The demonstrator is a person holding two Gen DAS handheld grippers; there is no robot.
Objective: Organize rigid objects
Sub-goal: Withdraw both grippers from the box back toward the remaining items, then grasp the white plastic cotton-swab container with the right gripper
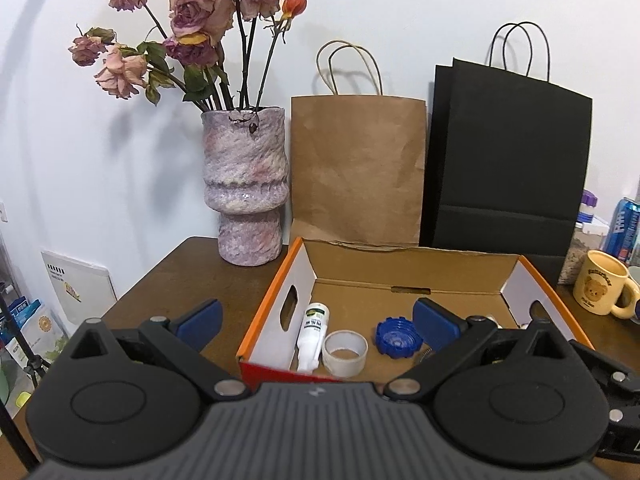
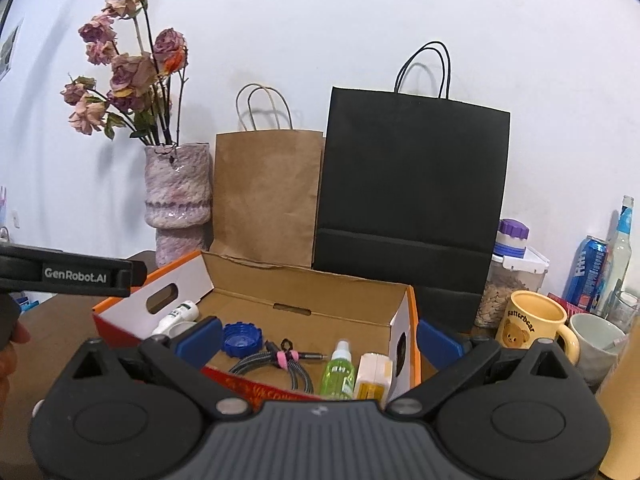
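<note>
The cardboard box (image 1: 404, 276) sits near the desk's back edge, just ahead of my left gripper (image 1: 316, 322) and right gripper (image 2: 320, 338). A white bottle (image 1: 314, 336), tape roll (image 1: 345, 353) and blue cap (image 1: 399, 338) lie inside. Both grippers spread wide, holding nothing.
</note>
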